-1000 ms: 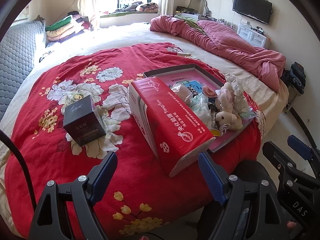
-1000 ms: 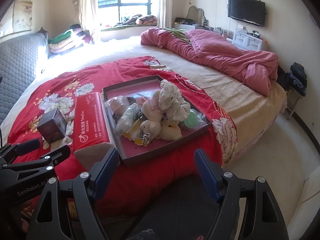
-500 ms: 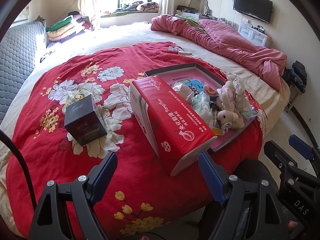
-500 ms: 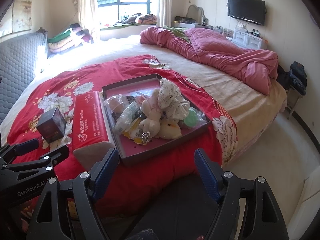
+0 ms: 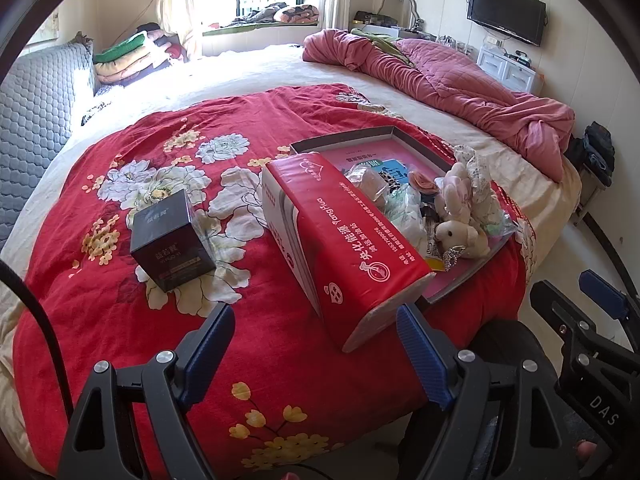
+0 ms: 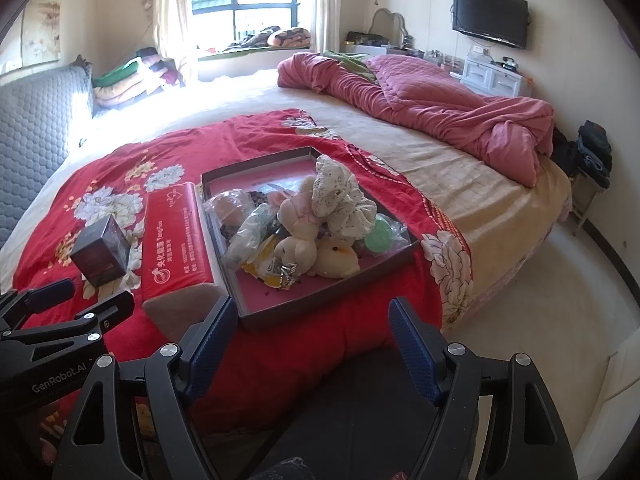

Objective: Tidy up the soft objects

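A shallow grey tray with a pink floor (image 6: pixel 256 312) (image 5: pixel 344 136) lies on the red floral bedspread (image 5: pixel 120 312). It holds a pile of soft things: plush toys (image 6: pixel 308 254) (image 5: pixel 460 236), a pale floral cloth bundle (image 6: pixel 340 200), plastic-wrapped items (image 6: pixel 248 232) and a green ball (image 6: pixel 378 236). A long red tissue pack (image 5: pixel 344 240) (image 6: pixel 172 248) lies against the tray's left side. My left gripper (image 5: pixel 316 354) is open and empty, near the pack's front end. My right gripper (image 6: pixel 312 340) is open and empty, just before the tray's front edge.
A dark square box (image 5: pixel 170 236) (image 6: pixel 102 250) stands on the bedspread left of the red pack. A rumpled pink quilt (image 6: pixel 440 108) lies at the far right of the bed. The grey padded headboard (image 5: pixel 32 120) is at left. Floor lies right of the bed.
Both views have shifted only very slightly; the left gripper has drifted a little toward the bed. Nothing was taken hold of or moved.
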Motion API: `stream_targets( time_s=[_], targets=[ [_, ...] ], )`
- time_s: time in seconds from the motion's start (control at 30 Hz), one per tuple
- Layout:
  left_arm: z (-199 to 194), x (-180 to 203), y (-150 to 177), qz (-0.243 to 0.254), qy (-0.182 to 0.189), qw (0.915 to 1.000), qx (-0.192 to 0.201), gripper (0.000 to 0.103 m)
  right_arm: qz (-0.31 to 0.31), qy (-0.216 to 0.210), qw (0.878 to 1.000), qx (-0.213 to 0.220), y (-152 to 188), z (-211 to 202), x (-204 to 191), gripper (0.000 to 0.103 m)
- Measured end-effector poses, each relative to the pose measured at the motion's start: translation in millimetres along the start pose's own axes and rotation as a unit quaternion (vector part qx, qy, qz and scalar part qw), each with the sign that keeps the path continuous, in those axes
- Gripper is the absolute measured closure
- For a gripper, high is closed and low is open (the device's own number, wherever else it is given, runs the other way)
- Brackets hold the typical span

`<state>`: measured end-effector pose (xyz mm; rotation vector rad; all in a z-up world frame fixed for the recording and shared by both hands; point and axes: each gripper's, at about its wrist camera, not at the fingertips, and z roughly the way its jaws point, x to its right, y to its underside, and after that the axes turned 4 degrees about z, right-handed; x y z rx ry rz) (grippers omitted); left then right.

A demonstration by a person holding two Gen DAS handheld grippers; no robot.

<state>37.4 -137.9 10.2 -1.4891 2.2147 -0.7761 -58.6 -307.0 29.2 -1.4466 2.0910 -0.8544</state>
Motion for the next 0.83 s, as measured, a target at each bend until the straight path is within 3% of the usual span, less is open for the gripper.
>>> stream_targets(
  time_s=[0.67, 0.83],
  targets=[
    [13, -6, 7, -0.003, -0.012, 0.9997, -0.019, 0.021, 0.012, 0.011, 1.0, -0.003, -4, 6, 8, 0.024],
    [10, -31, 7, -0.033, -0.02, 0.9992, -0.007, 0.021, -0.047, 0.012, 0.997, 0.056, -29, -2, -24, 0.024]
  ],
)
